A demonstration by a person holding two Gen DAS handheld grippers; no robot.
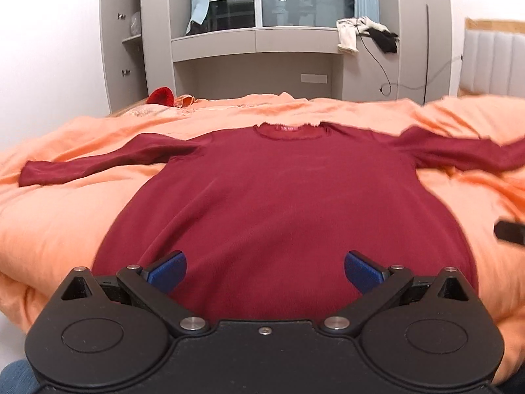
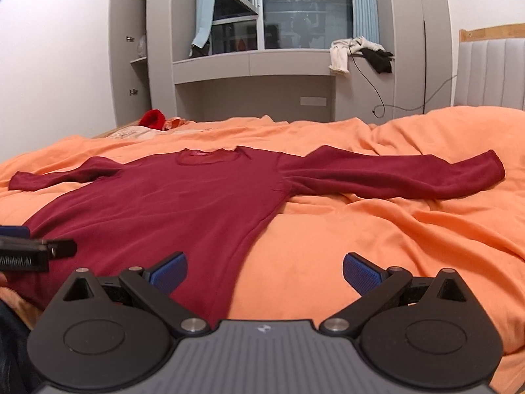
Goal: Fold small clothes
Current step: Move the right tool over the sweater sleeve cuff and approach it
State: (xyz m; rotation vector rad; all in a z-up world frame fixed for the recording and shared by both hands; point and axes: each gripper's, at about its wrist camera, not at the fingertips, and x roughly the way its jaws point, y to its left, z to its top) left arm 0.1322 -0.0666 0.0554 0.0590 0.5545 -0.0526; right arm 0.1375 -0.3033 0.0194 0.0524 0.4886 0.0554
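Starting point: a dark red long-sleeved top lies flat on the orange bedcover, front up, collar at the far side, hem toward the person, both sleeves stretched out sideways
Left tongs: jaws spread wide, holding nothing, hanging over the hem end of the top's body
Right tongs: jaws also wide apart and empty, hanging over the top's right side seam, half above cloth and half above bare cover
Step in hand: judging by the flat, unfolded cloth, no fold has been made yet; the first one is probably a sleeve brought in across the chest
Doing it well: take the right sleeve near the cuff with one pair, pinch only the sleeve and not the cover beneath, lift just clear, and lay it straight across the body; the other pair could pin the shoulder so the body does not drag
Risk: the cover is soft and creased near the right sleeve, so the tips may snag it; thin knit may slip from a shallow pinch
Around: a grey cabinet under the window, pale and black clothes heaped on its ledge with a cable trailing down, something red at the bed's far left corner
In the way: nothing lies on the top itself
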